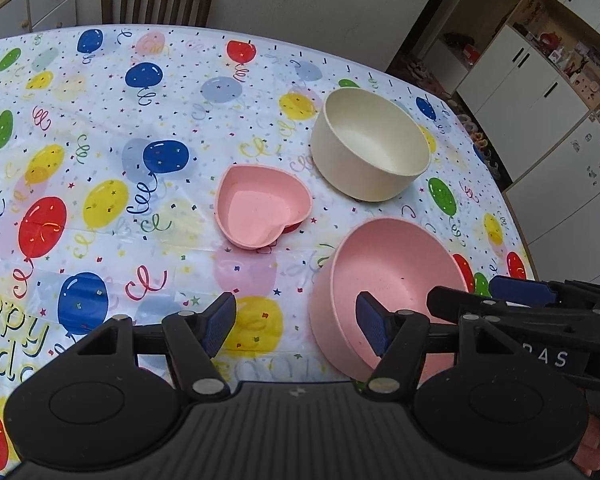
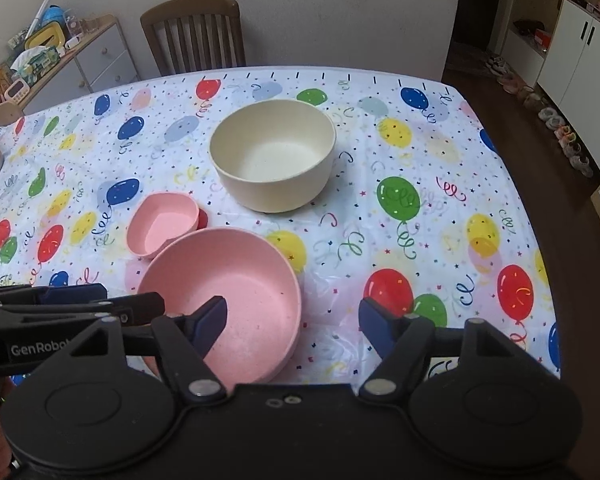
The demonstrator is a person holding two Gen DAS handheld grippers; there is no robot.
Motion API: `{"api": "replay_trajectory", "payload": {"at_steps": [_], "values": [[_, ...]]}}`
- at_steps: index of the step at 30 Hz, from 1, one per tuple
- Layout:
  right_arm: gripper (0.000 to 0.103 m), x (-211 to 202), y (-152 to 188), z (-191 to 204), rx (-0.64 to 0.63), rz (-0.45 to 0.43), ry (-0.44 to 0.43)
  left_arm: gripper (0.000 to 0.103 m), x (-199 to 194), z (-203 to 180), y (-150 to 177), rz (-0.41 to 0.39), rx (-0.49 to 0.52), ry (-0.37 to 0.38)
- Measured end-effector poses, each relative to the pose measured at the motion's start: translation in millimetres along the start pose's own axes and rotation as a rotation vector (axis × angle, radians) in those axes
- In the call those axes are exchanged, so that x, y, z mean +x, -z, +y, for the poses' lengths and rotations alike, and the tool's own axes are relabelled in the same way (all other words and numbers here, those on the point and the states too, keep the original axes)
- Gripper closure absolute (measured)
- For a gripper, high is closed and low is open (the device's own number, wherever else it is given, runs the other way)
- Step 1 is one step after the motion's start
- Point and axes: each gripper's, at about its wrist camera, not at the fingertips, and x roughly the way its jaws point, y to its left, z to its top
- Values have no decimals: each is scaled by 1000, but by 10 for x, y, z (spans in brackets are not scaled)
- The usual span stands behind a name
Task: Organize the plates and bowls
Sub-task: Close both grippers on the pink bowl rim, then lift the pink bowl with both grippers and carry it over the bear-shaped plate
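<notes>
A round pink bowl point(image 1: 396, 280) point(image 2: 228, 296) sits on the balloon tablecloth near the front. A pink heart-shaped bowl point(image 1: 260, 208) point(image 2: 160, 224) lies just beyond it, with something red under its edge. A cream round bowl point(image 1: 372, 144) point(image 2: 274, 154) stands farther back. My left gripper point(image 1: 296, 320) is open, its right fingertip over the pink bowl's left rim. My right gripper point(image 2: 292, 324) is open, its left fingertip over the pink bowl's inside. Both are empty. The right gripper's fingers point(image 1: 520, 292) show at the left view's right side.
The table point(image 2: 420, 208) has its right edge near a dark floor. A wooden chair point(image 2: 196, 36) stands at the far side. White cabinets point(image 1: 540, 92) line the right wall. A drawer unit with clutter point(image 2: 60, 56) stands at the back left.
</notes>
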Motion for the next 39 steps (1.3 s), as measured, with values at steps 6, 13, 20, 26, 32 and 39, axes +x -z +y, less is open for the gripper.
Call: {"api": "replay_trajectory", "payload": {"at_steps": [6,13,20,26,32,39], "values": [[42,77,54,46,-13,35,18,45,36,-4,2,7,-3,23],[63,129,50,64,29,52,7,70,80,-66,6,22,-6,56],[78,136,35,141,32,50,34,84,81,-135,11,21,-2,51],[90,102,43,132,37,47,53,90,38,-103,30,25,-6,29],[93,-19,59,212,12,41,50,90,-161,-82,95,9,-14,21],[93,-272,132,377,-8,35,6,90,-520,11,248,-15,-33,-17]]}}
